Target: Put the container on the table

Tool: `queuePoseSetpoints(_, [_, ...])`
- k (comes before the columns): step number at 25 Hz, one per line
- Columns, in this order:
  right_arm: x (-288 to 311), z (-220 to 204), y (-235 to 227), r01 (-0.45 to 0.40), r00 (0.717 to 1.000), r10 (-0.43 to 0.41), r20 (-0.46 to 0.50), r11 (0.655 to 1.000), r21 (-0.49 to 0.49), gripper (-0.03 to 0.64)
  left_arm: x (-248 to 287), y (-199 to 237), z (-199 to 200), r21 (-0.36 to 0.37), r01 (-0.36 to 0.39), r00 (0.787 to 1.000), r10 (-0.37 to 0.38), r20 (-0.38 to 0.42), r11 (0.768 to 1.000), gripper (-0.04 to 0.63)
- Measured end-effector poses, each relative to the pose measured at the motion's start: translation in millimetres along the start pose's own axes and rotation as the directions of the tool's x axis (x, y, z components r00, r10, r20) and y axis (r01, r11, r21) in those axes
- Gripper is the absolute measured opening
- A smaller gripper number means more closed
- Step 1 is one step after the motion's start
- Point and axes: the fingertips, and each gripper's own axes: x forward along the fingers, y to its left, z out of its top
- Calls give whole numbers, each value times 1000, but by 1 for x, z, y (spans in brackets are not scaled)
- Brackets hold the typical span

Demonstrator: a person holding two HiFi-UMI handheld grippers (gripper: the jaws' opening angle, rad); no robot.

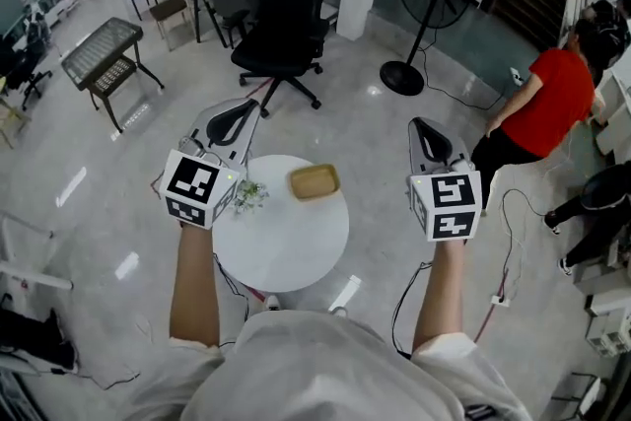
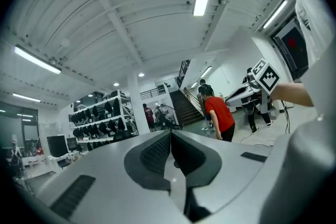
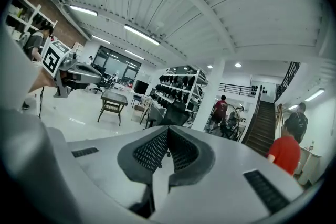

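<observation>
The container (image 1: 315,181) is a shallow tan wooden tray. It rests on the round white table (image 1: 286,246), towards the far side, with a small green plant (image 1: 249,195) to its left. My left gripper (image 1: 246,107) is held up over the table's left edge. Its jaws are shut with nothing between them, as the left gripper view (image 2: 170,135) shows. My right gripper (image 1: 422,125) hovers to the right of the table, off its edge. It is shut and empty as well (image 3: 167,131). Both gripper views look out level across the room, so neither shows the tray.
A black office chair (image 1: 286,5) stands beyond the table. A floor fan (image 1: 422,10) is to its right. A person in a red shirt (image 1: 552,104) bends at the far right. A mesh-top side table (image 1: 104,54) is at the far left. Cables (image 1: 503,281) trail on the floor.
</observation>
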Motion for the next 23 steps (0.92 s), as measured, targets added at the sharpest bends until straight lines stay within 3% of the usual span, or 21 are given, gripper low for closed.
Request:
queuePoseSetpoints(16, [6,7,7,-14,1000,14,0,999,-44,12,2,9,4,25,9,1000,-9,-7,1000,23])
queuePoseSetpoints(23, [11,6,12,-34,999,34,0,998,-54,12,5,3,-6,89,12,999,-7,-53,996,23])
